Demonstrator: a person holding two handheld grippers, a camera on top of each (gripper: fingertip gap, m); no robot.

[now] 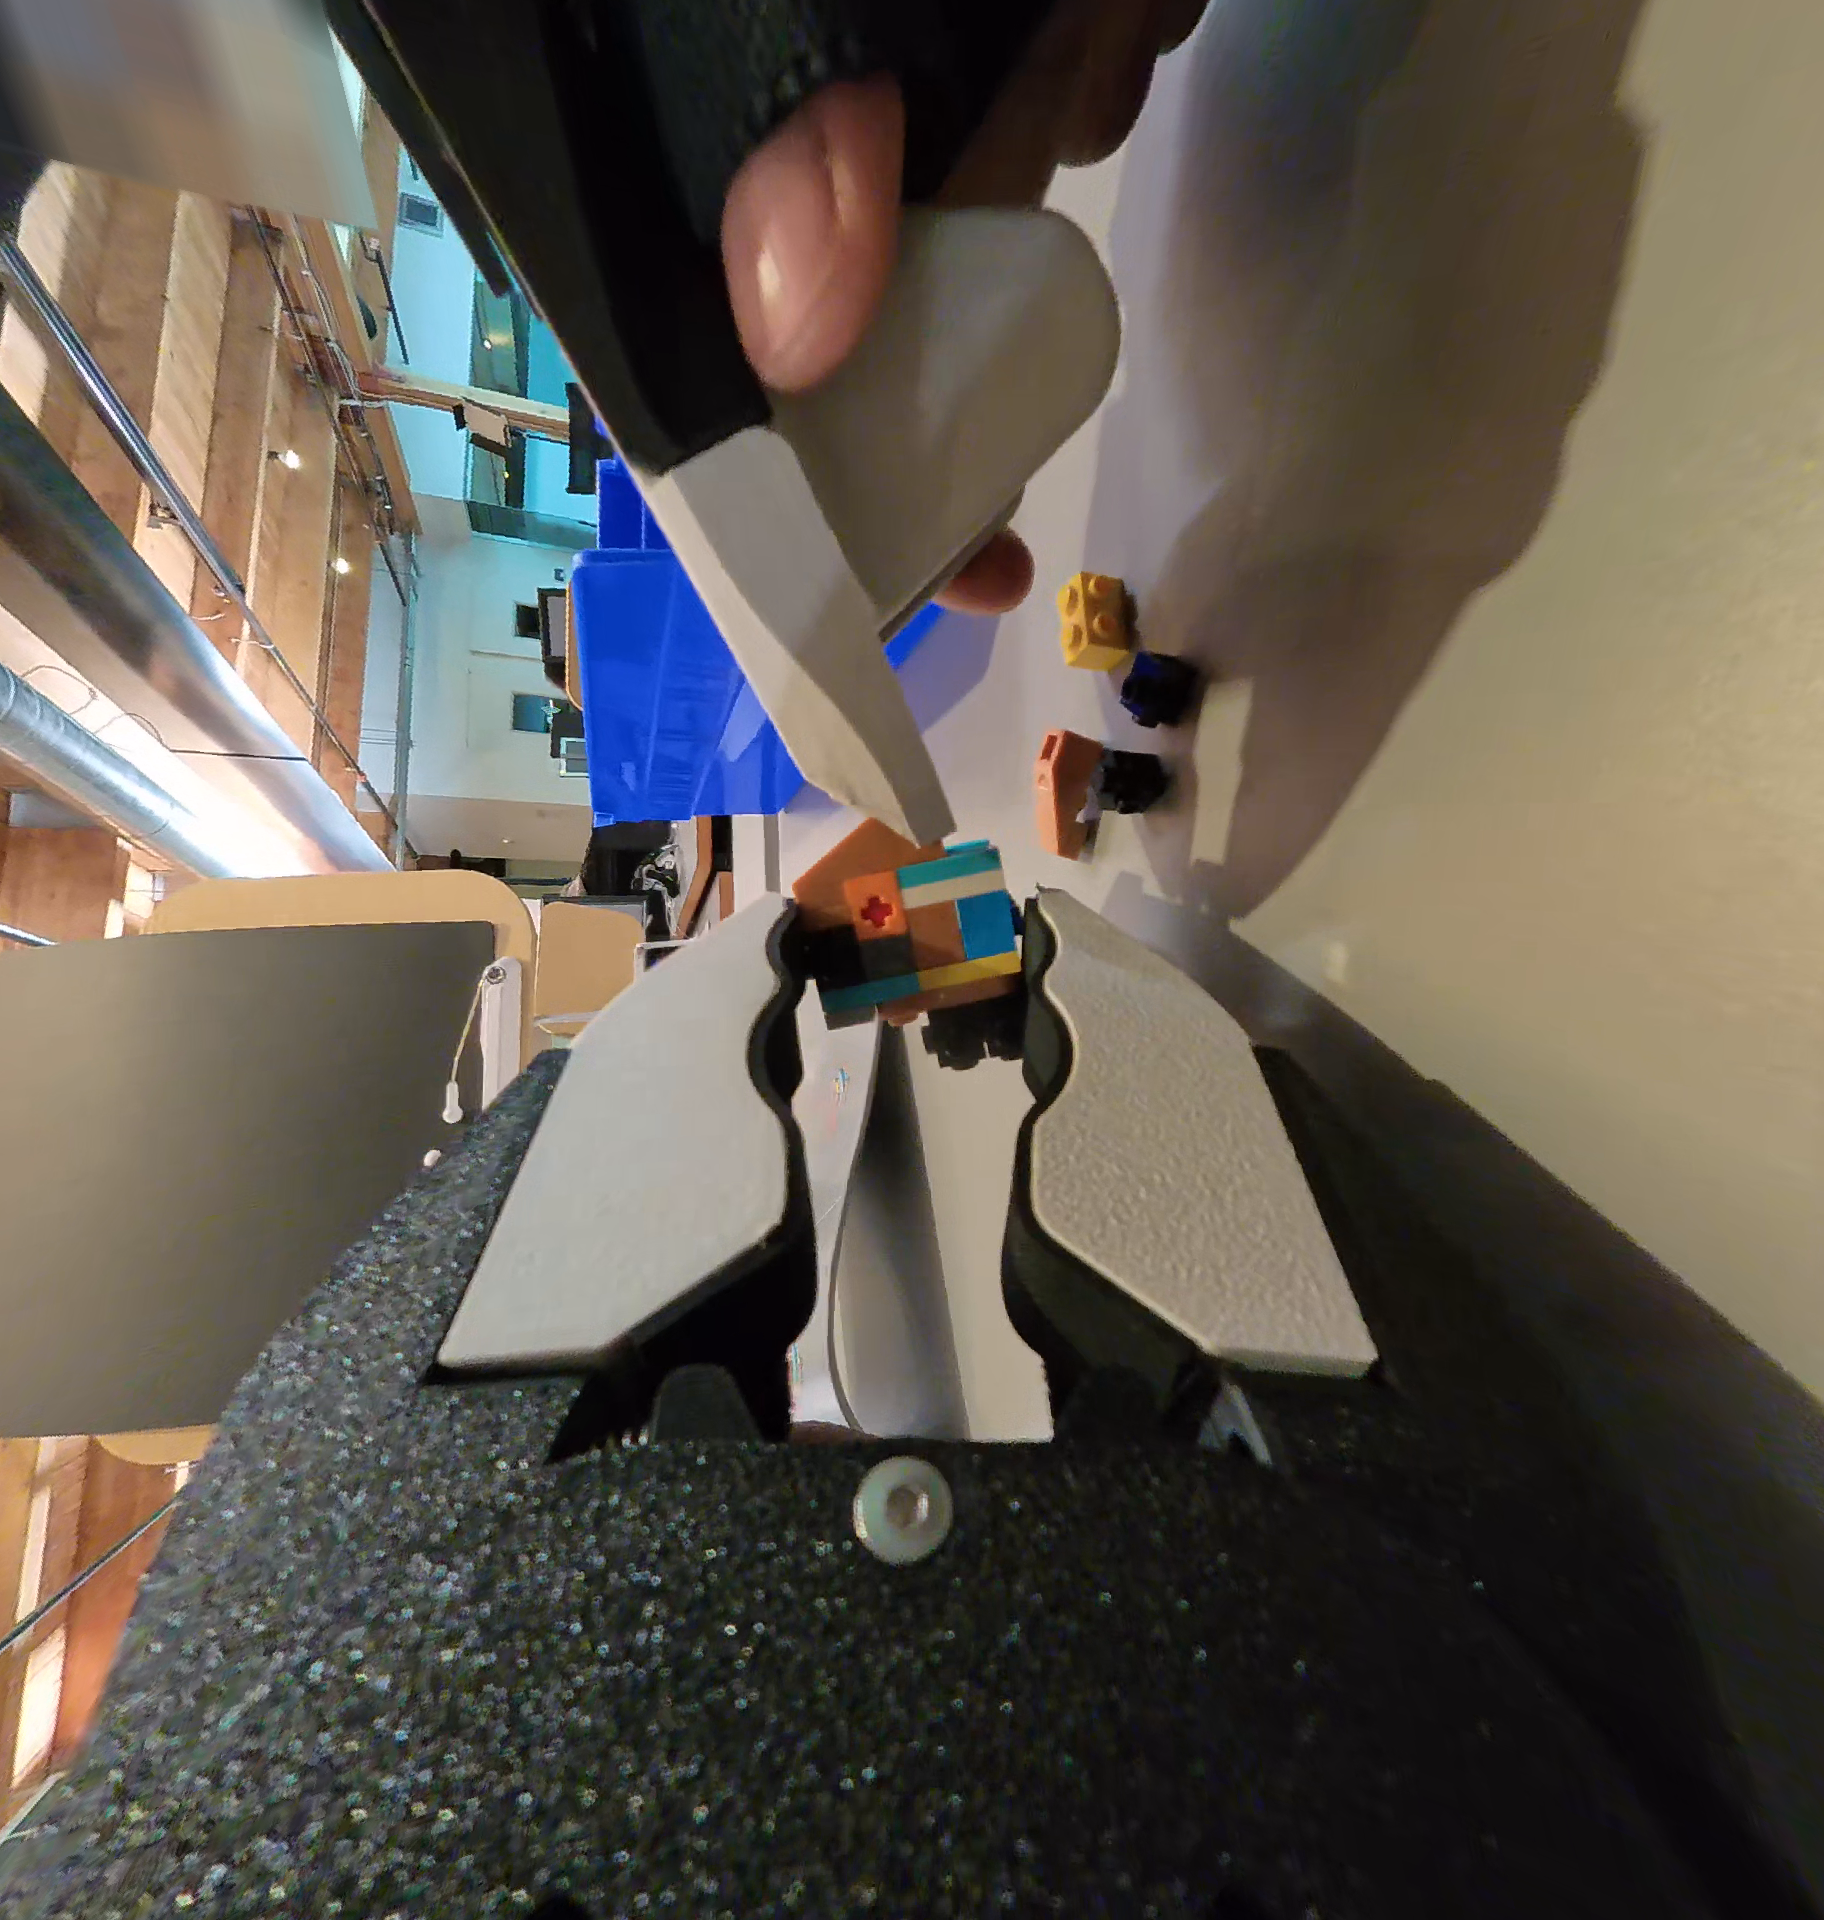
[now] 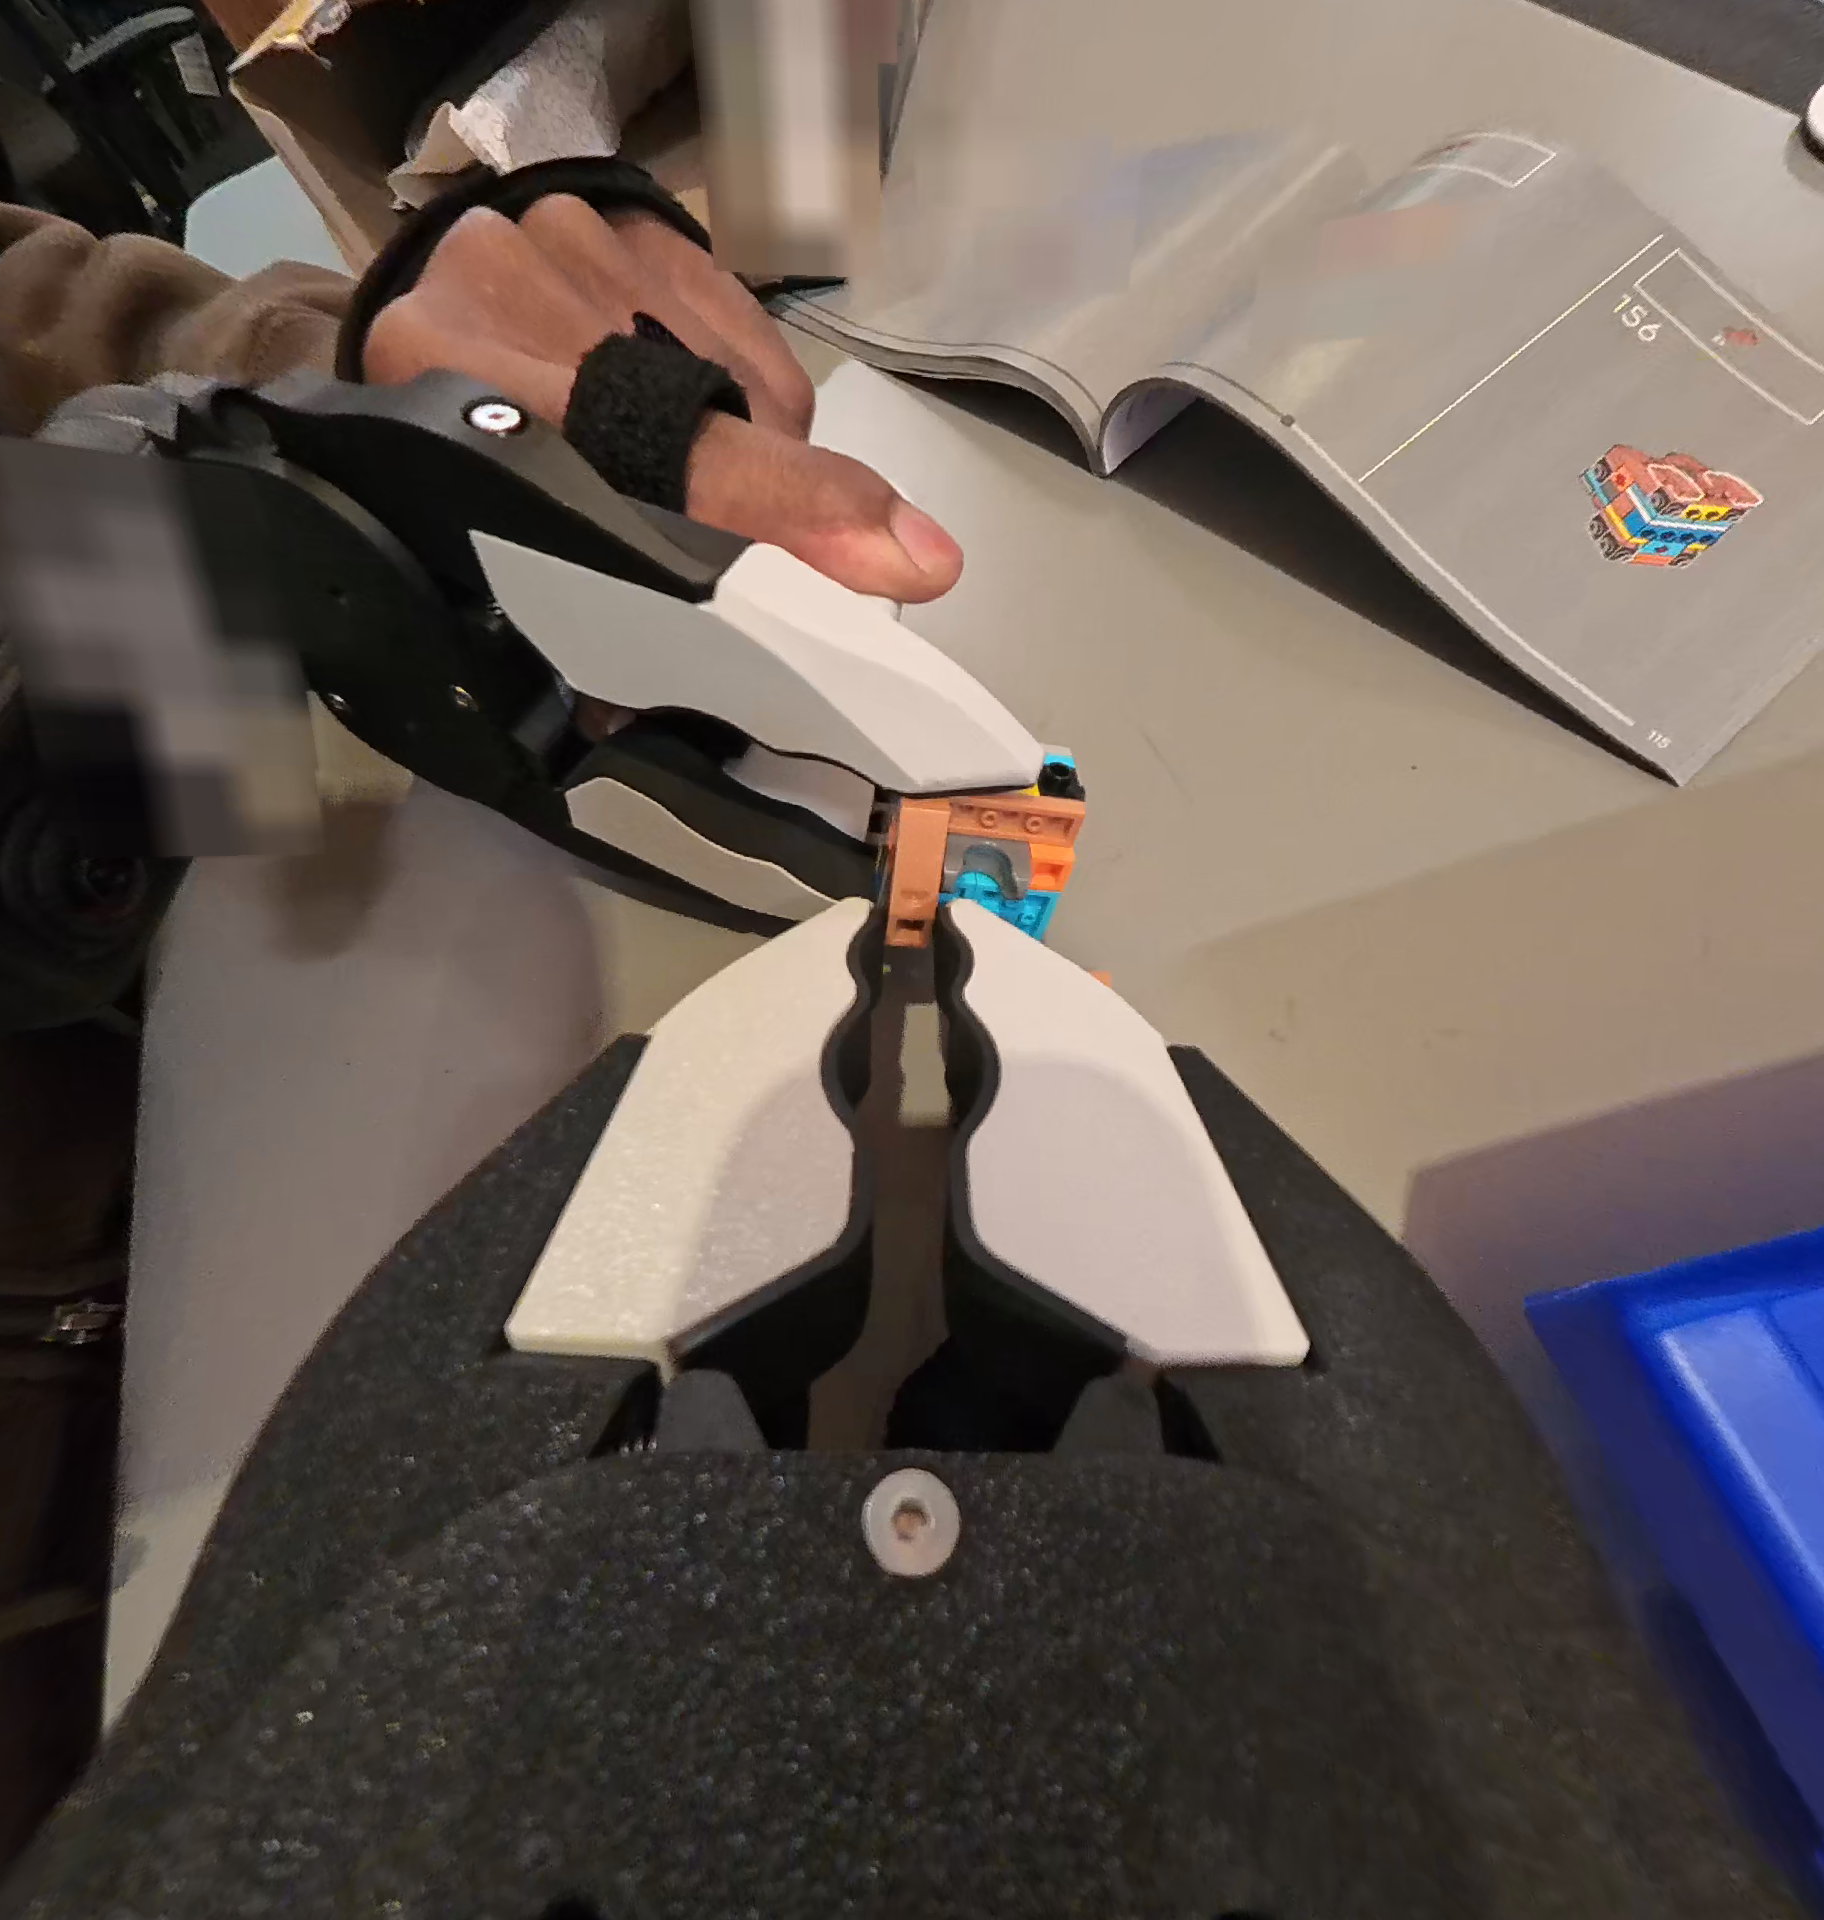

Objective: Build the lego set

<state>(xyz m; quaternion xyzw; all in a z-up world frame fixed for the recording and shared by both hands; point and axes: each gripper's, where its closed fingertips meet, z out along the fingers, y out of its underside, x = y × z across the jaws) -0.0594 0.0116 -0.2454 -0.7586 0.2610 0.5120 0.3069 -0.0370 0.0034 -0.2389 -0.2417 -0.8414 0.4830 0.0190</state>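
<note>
- The small multicoloured brick assembly (image 1: 913, 940) — brown, teal, blue, yellow, orange and black plastic — is already a compact block, so much of the build looks done.
- Loose parts wait on the pale grey tabletop (image 1: 1510, 416): a yellow studded brick (image 1: 1093, 618), a dark blue-black piece (image 1: 1157, 688) just beside it, and a brown piece with a black part (image 1: 1095, 790) near them, so I judge that several steps are left.
- The open grey instruction booklet (image 2: 1407, 416) lies well apart on the table, with a pictured model that looks fuller than the block in hand.
- The left gripper (image 1: 913, 935) clamps the assembly between its grey fingertips, jaws apart only by the block's width, holding it just above the tabletop.
- The right gripper (image 2: 913, 920) is nearly closed, pinching a slim brown bracket piece (image 2: 908, 883) at the block's near face — whether this piece is already seated I cannot tell.
- One face of the block shows an orange tile with a red cross mark; the other side shows a grey and teal part under a brown plate.
- A blue plastic bin (image 2: 1739, 1455) sits near the right gripper.
</note>
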